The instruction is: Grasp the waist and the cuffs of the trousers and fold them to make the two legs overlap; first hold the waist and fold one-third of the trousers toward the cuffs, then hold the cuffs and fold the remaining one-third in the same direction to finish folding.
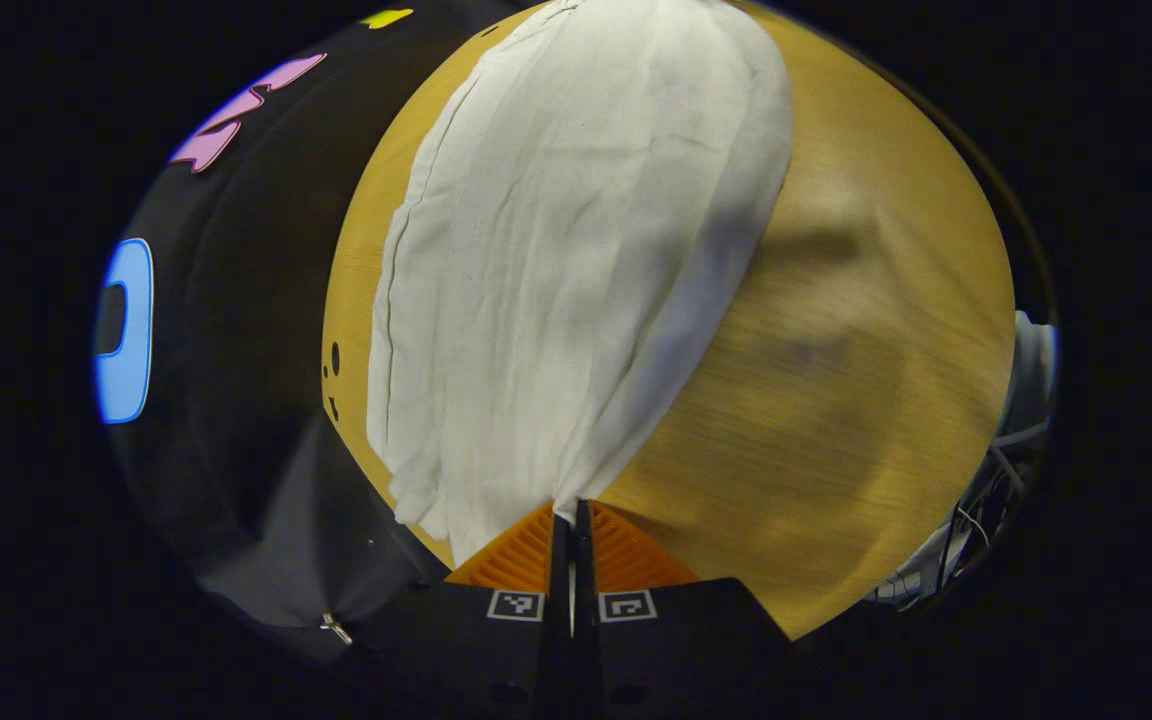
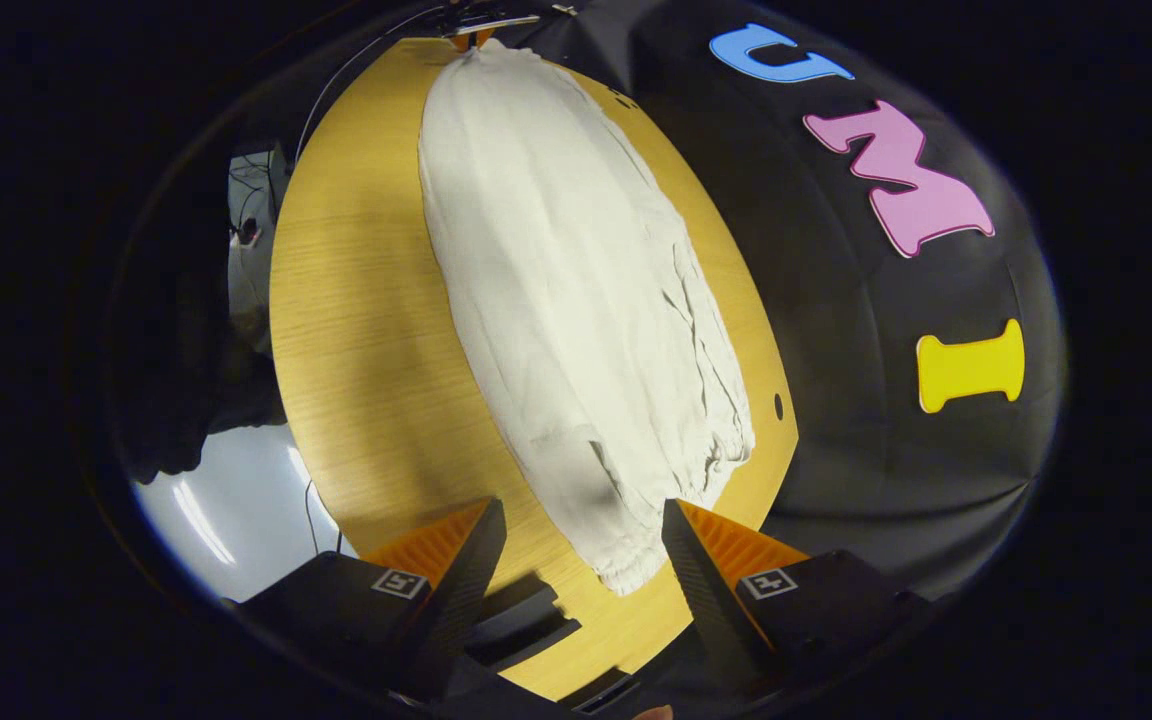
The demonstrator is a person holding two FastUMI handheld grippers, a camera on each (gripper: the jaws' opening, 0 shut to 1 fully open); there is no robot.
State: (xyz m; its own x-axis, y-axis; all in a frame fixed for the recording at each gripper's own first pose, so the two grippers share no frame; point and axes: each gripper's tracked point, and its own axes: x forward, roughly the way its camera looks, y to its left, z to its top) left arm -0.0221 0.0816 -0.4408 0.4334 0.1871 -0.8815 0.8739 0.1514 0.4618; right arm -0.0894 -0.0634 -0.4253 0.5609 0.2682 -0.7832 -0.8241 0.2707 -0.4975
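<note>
Here the left gripper [image 1: 572,515] pinches the white trousers [image 1: 576,270] on the counter [image 1: 836,400]; the right gripper [image 2: 584,545] has its jaws wide around a cuff [image 2: 626,570].

Hovering with fingers spread wide, right gripper [image 2: 576,545] over the cuffs [image 2: 626,560] of pale trousers [image 2: 576,300] stretched straight ahead across the wooden table [image 2: 356,330]; left gripper [image 2: 471,35] pinching the far end.
</note>
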